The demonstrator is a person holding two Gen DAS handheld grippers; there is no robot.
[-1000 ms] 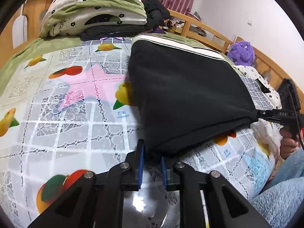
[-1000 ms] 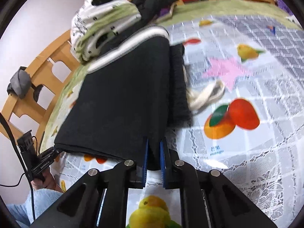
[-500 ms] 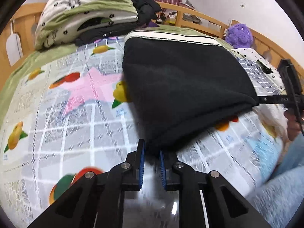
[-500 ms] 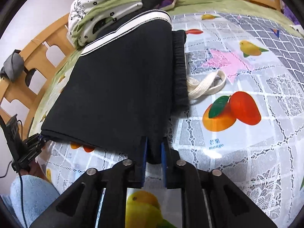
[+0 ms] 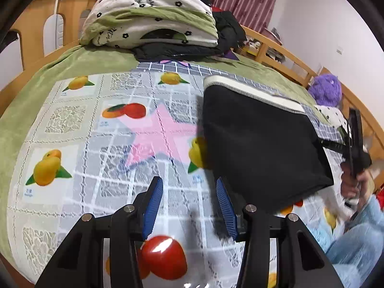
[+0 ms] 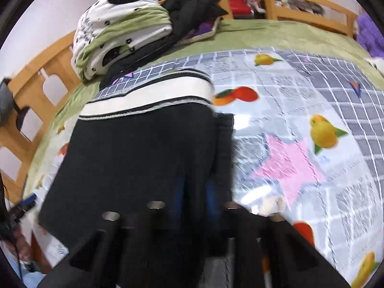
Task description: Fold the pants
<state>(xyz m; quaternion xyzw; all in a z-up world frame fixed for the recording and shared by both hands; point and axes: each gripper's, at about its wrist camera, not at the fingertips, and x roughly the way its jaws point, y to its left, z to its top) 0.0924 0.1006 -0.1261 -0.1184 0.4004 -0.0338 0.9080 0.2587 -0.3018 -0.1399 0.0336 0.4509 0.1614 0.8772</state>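
Released by the spreading left claw [image 5: 189, 206], one folded black pants [image 5: 259, 148], white-banded, stays pinched in the right claw [image 6: 194, 199].

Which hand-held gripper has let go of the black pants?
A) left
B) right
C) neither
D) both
A: the left hand-held gripper has just been opening, with only the bedcover between its pads, while the right hand-held gripper pinches the pants.

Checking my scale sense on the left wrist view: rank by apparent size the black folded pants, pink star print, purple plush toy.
1. Black folded pants, largest.
2. Pink star print.
3. Purple plush toy, smallest, but it sits farthest back, so its true size is unsure.
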